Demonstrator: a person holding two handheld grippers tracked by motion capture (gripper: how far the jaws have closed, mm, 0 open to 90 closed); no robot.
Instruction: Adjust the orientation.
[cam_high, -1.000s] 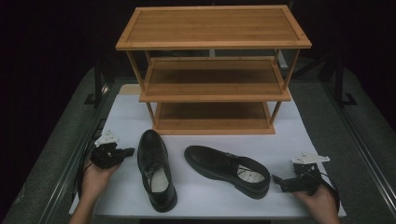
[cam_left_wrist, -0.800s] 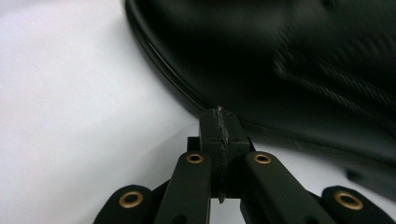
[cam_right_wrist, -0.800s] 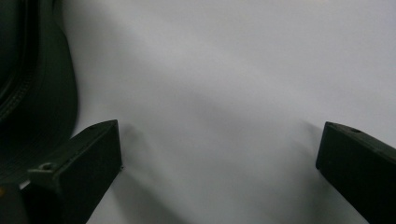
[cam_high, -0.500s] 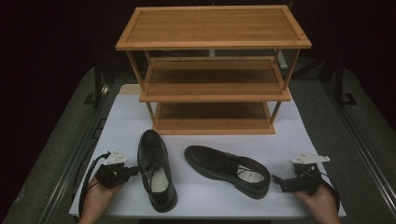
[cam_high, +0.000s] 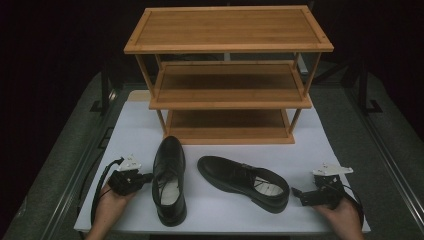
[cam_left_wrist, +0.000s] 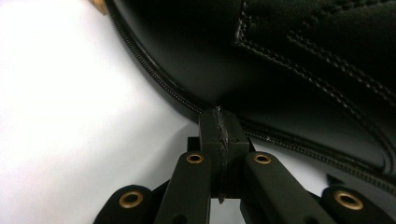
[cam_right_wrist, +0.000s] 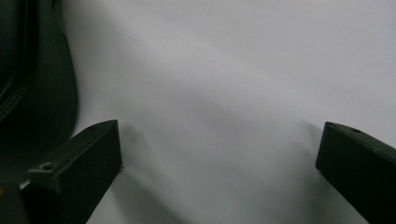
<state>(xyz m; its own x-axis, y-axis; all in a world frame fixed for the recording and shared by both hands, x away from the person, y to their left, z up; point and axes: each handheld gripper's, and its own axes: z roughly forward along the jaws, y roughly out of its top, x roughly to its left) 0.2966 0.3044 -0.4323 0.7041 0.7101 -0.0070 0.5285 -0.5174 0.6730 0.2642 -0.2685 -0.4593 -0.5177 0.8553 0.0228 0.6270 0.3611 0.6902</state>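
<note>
White sheet (cam_high: 140, 130) covers bench centre, grey bench surface (cam_high: 65, 155) w/ metal rails either side. Three-tier bamboo rack (cam_high: 227, 75) at far end. Room beyond is black; light falls from above.

Left claw (cam_high: 146, 177) near table's front left corner, palm-up hand (cam_high: 112, 202) beneath, jaws pressed together. Right claw (cam_high: 296, 193) near front right corner, jaws spread wide, hand (cam_high: 342, 217) gripping from behind.

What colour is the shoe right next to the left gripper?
Black leather with black stitching; the shoe shows whole in the high view, its stitching best in the left gripper view.
</note>
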